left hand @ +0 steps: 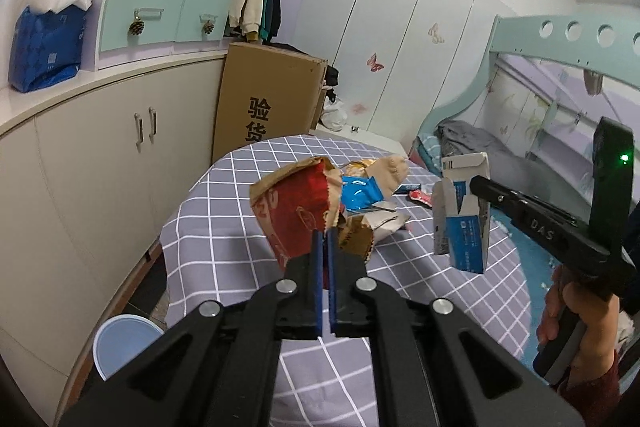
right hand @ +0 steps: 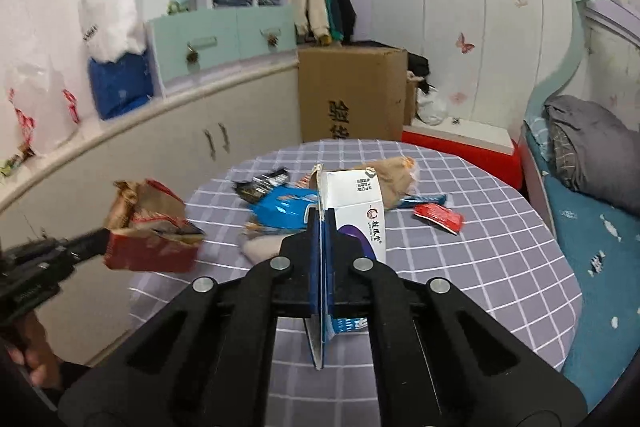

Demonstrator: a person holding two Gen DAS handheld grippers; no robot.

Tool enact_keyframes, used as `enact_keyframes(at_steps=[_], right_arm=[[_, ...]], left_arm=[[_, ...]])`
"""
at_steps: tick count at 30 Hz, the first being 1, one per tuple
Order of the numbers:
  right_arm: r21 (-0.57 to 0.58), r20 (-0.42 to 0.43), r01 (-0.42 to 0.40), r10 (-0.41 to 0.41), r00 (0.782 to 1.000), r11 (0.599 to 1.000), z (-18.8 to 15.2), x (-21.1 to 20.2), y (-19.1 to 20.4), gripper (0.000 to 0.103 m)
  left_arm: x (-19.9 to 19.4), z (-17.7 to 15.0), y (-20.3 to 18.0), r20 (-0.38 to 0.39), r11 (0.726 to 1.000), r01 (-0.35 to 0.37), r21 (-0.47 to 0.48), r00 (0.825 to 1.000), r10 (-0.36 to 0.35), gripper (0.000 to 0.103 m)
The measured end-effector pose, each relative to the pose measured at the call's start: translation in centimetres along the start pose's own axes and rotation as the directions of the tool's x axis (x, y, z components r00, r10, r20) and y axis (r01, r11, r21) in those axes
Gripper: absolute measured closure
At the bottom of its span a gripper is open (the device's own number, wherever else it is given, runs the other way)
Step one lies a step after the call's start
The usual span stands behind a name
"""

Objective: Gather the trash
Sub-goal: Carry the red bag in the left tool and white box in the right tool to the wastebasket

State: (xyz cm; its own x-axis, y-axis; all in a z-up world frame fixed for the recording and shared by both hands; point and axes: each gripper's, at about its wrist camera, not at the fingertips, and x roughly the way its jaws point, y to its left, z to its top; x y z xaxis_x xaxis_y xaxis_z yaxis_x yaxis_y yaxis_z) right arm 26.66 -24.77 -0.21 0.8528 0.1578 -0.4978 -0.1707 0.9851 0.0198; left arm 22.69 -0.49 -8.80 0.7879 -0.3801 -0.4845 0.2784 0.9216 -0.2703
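A: What lies around the two grippers?

B: A round counter (right hand: pixel 500 267) under a grey checked cloth, with a blue wrapper (right hand: pixel 280 209), a red sachet (right hand: pixel 438 217), a tan crumpled bag (right hand: pixel 394 179) and a dark wrapper (right hand: pixel 260 185) on it. A cardboard box (left hand: pixel 268 95) stands behind, a bed (right hand: pixel 600 247) to the right, and a pale blue bin (left hand: pixel 120 341) sits low at the left.

A: And the trash in hand?

B: The left gripper (left hand: pixel 325 239) has its fingers closed on a torn red-and-brown paper bag (left hand: pixel 296 211), held above the counter. The right gripper (right hand: pixel 322 223) pinches a white-and-blue carton (right hand: pixel 356 203) by its flap, also off the cloth. Nothing stands between the two.
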Motion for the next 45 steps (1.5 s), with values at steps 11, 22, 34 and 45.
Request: enact_keyframes(at_steps=[11,22,34,45], right_arm=[[-0.037,-0.015,-0.262,0.262,0.965,0.964,0.8,0.2,10.9,0.100],[-0.103,-0.203,-0.517,0.491,0.847,0.850,-2.8,8.0,28.4,0.100],[-0.003,-0.447,-0.520,0.464,0.765,0.854,-15.3,24.9,36.6,0.099],[-0.029,-0.545,-0.417,0.335,0.769,0.909,-21.2,31.1,36.9,0.046]], left_arm=[[-7.3,-1.3,6.0,0.085,0.992,-0.078,-0.098,0.993,0.086,0.101],[-9.5,-6.3,21.0,-0.036,0.903,-0.301,-0.307,0.952,0.306,0.101],[0.0,-16.3,34.1,-0.313,0.779,-0.440,-0.446,0.892,0.325,0.102],[6.5,-20.9,38.4,-0.440,0.748,-0.473,-0.465,0.857,0.269,0.101]])
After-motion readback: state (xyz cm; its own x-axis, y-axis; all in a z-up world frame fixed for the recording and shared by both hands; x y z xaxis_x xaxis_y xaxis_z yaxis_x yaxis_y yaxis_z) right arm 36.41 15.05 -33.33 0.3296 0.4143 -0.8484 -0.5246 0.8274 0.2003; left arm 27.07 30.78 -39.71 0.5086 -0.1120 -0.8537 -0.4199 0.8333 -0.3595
